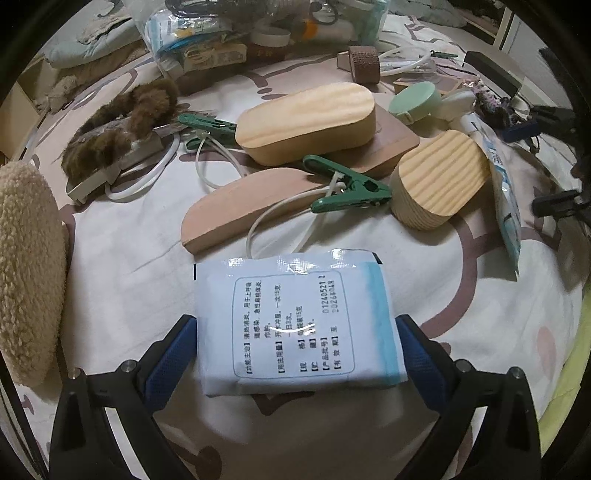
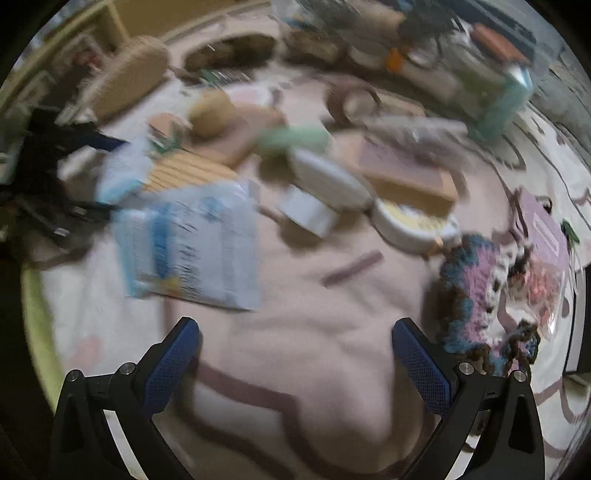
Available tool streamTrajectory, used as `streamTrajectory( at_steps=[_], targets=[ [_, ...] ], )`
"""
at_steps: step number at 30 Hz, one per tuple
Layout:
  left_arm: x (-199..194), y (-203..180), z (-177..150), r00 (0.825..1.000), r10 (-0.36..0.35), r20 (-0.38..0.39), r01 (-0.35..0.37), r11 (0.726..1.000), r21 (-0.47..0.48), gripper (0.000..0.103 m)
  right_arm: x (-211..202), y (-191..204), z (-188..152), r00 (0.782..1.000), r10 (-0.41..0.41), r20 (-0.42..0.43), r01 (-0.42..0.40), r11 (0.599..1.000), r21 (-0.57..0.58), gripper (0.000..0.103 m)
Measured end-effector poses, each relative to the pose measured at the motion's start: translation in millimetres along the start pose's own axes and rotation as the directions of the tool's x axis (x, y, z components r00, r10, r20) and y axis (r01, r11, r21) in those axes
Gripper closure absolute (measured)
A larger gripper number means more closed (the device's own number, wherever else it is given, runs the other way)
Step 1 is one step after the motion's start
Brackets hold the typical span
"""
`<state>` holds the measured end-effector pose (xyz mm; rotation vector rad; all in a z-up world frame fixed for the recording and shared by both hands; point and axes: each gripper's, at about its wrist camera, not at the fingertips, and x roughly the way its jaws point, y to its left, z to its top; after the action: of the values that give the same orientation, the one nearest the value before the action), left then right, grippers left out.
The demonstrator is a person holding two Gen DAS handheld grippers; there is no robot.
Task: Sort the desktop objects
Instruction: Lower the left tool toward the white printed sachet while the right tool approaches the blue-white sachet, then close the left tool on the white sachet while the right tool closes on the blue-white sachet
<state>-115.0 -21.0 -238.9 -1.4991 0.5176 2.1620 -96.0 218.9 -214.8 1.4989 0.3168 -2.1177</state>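
Observation:
A white and light-blue medicine sachet (image 1: 295, 321) with printed text lies flat on the patterned sheet between the fingers of my left gripper (image 1: 295, 350). The jaws stand wide, one blue pad (image 1: 173, 354) at each side edge of the sachet, which is not bent. In the blurred right wrist view my right gripper (image 2: 295, 354) is open over bare sheet with nothing between its fingers. A second, larger blue and white packet (image 2: 192, 247) lies ahead and to its left, and a fluffy pink and blue item (image 2: 476, 291) sits by its right finger.
Ahead of the left gripper lie a long wooden block (image 1: 306, 122), a shorter wooden block (image 1: 439, 177), a flat wooden board (image 1: 251, 206), green clips (image 1: 351, 192) on a white cord, a brown furry item (image 1: 122, 129) and a mint round case (image 1: 417, 99). A clear bag of items (image 1: 229, 33) stands behind.

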Motion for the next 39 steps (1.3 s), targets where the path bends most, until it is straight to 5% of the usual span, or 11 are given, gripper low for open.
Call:
streamTrajectory(
  at_steps=[8,13,18,25,29,34,39],
  targets=[
    [0.2,0.0,-0.5,1.000,-0.002,0.001,0.002,1.000,0.009,0.000,-8.5,6.2,46.8,0.989,-0.070,0.128,0.044,0.980,0.195,0.000],
    [0.3,-2.5,-4.2,1.000,0.003,0.018,-0.003,1.000,0.012,0.000,7.6,17.6,71.0,0.988,-0.115,0.102,0.101,0.986,0.130,0.000],
    [0.6,-2.4,-7.4,1.000,0.001,0.028,-0.001,1.000,0.013,0.000,18.4,25.5,62.3,0.984,-0.169,0.051,0.168,0.985,0.034,0.000],
    [0.3,-4.4,-8.4,1.000,0.003,0.028,-0.004,1.000,0.013,0.000,15.6,19.0,39.2,0.994,-0.108,0.034,0.106,0.992,0.071,0.000],
    [0.0,-5.1,-8.8,1.000,0.004,0.027,-0.004,1.000,0.013,0.000,23.4,23.4,26.8,0.989,-0.147,-0.015,0.147,0.989,0.010,0.000],
    [0.0,-5.6,-9.0,1.000,0.004,0.029,-0.004,1.000,0.014,0.000,2.8,21.1,24.6,0.998,0.005,0.062,-0.007,1.000,0.029,0.000],
    [-0.6,-7.3,-10.3,0.999,0.004,0.034,-0.004,1.000,0.011,0.000,-9.6,19.5,18.5,0.996,0.072,0.057,-0.079,0.988,0.131,0.000]
  ],
)
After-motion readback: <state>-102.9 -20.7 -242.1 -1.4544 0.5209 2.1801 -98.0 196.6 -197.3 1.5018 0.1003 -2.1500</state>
